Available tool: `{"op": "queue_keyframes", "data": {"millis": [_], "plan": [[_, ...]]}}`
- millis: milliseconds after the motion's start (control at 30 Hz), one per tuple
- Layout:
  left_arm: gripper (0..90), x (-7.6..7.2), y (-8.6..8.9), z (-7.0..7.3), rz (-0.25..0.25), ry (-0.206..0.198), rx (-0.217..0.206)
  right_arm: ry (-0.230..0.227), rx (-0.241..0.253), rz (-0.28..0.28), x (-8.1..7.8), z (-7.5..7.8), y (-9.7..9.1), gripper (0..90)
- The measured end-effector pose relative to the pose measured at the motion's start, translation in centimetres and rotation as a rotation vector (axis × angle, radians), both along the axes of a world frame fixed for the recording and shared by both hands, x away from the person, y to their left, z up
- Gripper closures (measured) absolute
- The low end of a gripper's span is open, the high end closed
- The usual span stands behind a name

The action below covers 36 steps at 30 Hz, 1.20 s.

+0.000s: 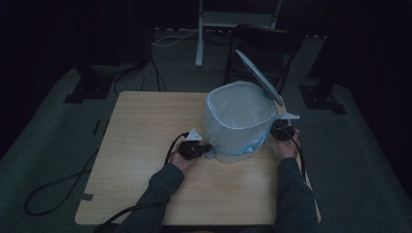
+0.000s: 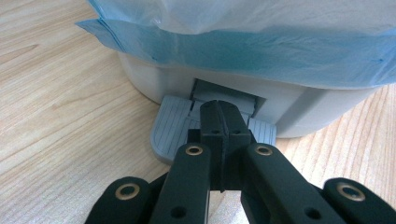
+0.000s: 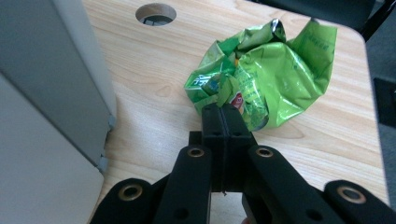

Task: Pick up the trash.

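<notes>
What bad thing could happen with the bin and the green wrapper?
The left tool, shut, presses the pedal; if it slips off, the open lid would likely drop. The right tool seems to pinch only an edge of the crumpled green wrapper, so it might slip free. The blue liner hangs low, near the pedal.

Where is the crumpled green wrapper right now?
In the right gripper view, the green wrapper lies on the table just beyond the right tongs, right of the bin.
</notes>
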State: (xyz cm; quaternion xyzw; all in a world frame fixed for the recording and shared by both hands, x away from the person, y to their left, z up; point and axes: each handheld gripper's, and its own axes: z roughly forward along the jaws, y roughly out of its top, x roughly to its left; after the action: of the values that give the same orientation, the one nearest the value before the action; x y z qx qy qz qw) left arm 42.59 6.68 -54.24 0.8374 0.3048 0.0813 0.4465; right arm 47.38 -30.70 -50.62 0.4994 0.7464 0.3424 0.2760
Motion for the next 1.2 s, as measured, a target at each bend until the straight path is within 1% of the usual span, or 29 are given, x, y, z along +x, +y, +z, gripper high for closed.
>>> {"op": "queue_keyframes", "data": {"millis": [267,400,467,600,633,667,767,933,1100,1200], "plan": [[90.0,0.0,0.0,0.0,0.0,0.002,-0.002,-0.01,-0.024,-0.003,-1.2,-0.1,-0.3,90.0],[90.0,0.0,0.0,0.0,0.0,0.004,-0.003,-0.016,-0.041,-0.012,-1.9,0.4,-0.4,90.0],[90.0,0.0,0.0,0.0,0.0,0.004,-0.003,-0.026,-0.04,-0.016,-2.3,0.6,-0.6,90.0],[90.0,0.0,0.0,0.0,0.0,0.005,-0.004,-0.035,-0.06,-0.011,-3.1,1.1,-0.7,90.0],[90.0,0.0,0.0,0.0,0.0,0.005,-0.004,-0.035,-0.06,-0.011,-3.1,1.1,-0.7,90.0],[90.0,0.0,0.0,0.0,-0.001,0.006,-0.003,-0.045,-0.071,-0.004,-3.5,1.4,-0.7,90.0],[90.0,0.0,0.0,0.0,-0.001,0.006,-0.003,-0.058,-0.08,0.009,-4.2,1.9,-0.6,90.0],[90.0,0.1,0.0,0.0,-0.001,0.006,-0.003,-0.065,-0.098,0.024,-5.3,2.3,-0.6,90.0],[90.0,0.1,0.0,0.0,-0.001,0.006,-0.003,-0.07,-0.118,0.027,-6.6,2.8,-0.8,90.0],[90.0,0.1,0.0,0.0,-0.002,0.006,-0.003,-0.083,-0.121,0.032,-7.5,3.2,-1.0,90.0]]}}
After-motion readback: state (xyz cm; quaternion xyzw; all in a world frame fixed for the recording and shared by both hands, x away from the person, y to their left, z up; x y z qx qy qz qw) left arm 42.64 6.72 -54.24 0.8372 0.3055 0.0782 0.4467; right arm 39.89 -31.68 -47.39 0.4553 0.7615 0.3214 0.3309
